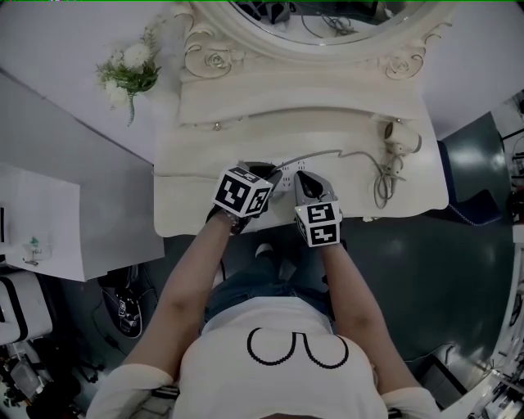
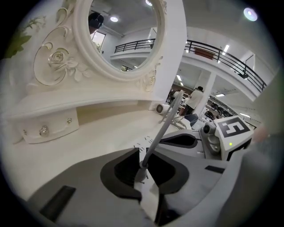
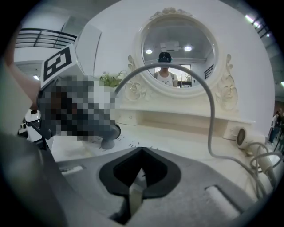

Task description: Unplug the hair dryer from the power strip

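Left gripper (image 2: 142, 167) clamped on plug (image 2: 142, 172), right gripper (image 3: 136, 176) closed empty at strip (image 1: 286, 181); plug looks rigid and light, cord (image 2: 162, 128) floppy, so hold plug body, not cord.

The power strip (image 1: 286, 182) lay on the dressing table (image 1: 192, 200) between the left gripper (image 1: 264, 174), plug (image 2: 141, 168) in its jaws, and the right gripper (image 1: 305, 182), with the hair dryer (image 1: 398, 141) well to their right and the mirror (image 1: 327, 20) beyond.

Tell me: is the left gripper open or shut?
Shut: in its own view the left gripper clamps the hair dryer plug, its cord rising between the jaws.
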